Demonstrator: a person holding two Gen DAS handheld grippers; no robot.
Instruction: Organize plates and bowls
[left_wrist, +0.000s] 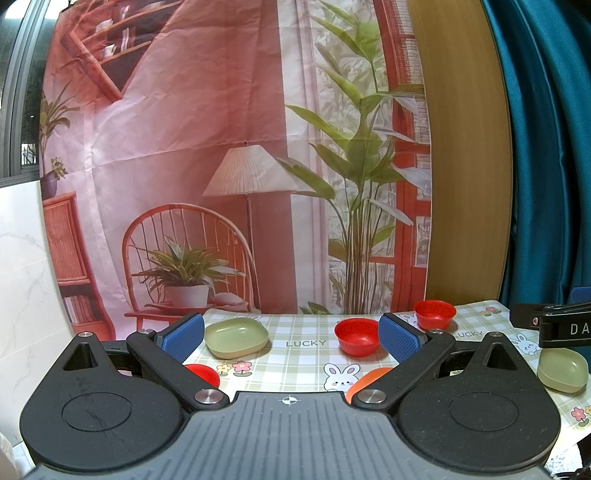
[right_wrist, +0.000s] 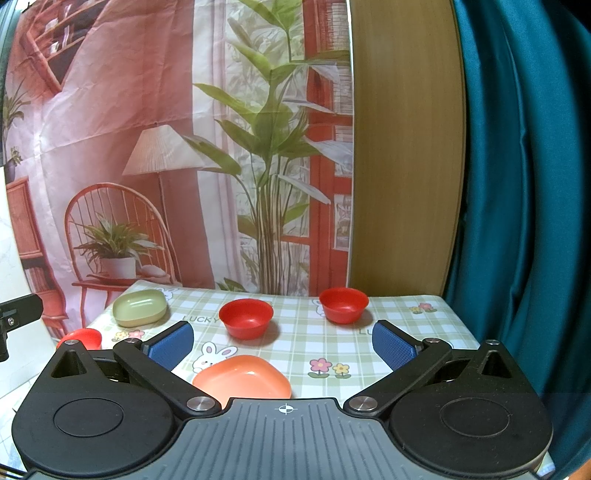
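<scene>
On the checked tablecloth (left_wrist: 295, 356) lie a pale green plate (left_wrist: 236, 338), two red bowls (left_wrist: 357, 336) (left_wrist: 434, 314), and a second green dish (left_wrist: 562, 371) at the right. A third red bowl (left_wrist: 202, 373) and an orange plate (left_wrist: 369, 376) are partly hidden behind my left gripper (left_wrist: 291, 339), which hovers open and holds nothing. In the right wrist view, my right gripper (right_wrist: 282, 348) is open and empty above the orange plate (right_wrist: 242, 380). Beyond it are the red bowls (right_wrist: 245, 318) (right_wrist: 343, 304) (right_wrist: 81, 338) and the green plate (right_wrist: 139, 307).
A printed backdrop (left_wrist: 221, 147) hangs right behind the table's far edge. A wooden panel (right_wrist: 406, 166) and a teal curtain (right_wrist: 524, 184) stand to the right. Part of the other gripper (left_wrist: 554, 325) shows at the right edge of the left view.
</scene>
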